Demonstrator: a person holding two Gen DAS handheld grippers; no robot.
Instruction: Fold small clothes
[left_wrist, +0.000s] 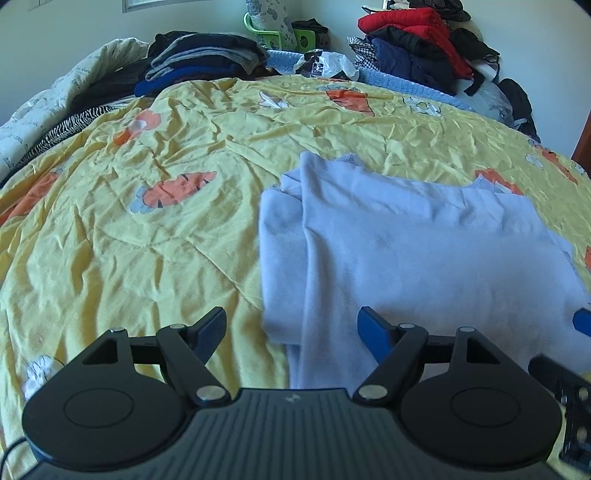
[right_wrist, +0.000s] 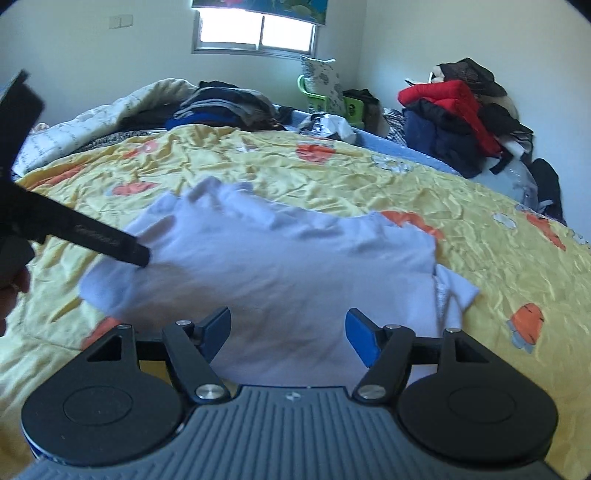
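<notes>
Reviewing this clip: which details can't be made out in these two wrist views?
- Light blue garment: near edge hidden behind the left gripper body in the left wrist view; type unclear.
- Same garment: motion-blurred in the right wrist view.
- Right gripper: pad contact with cloth unclear.
- Clothes pile: items too small.

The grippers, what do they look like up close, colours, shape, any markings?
Both match. The left gripper and right gripper each have a grey ribbed body with a small white logo, two round black discs, and black linkage arms with silver pivot pins. The fingers end in blue pads. A thin dark cable shows at the left gripper's lower left corner. No sleeve is clearly visible.
</notes>
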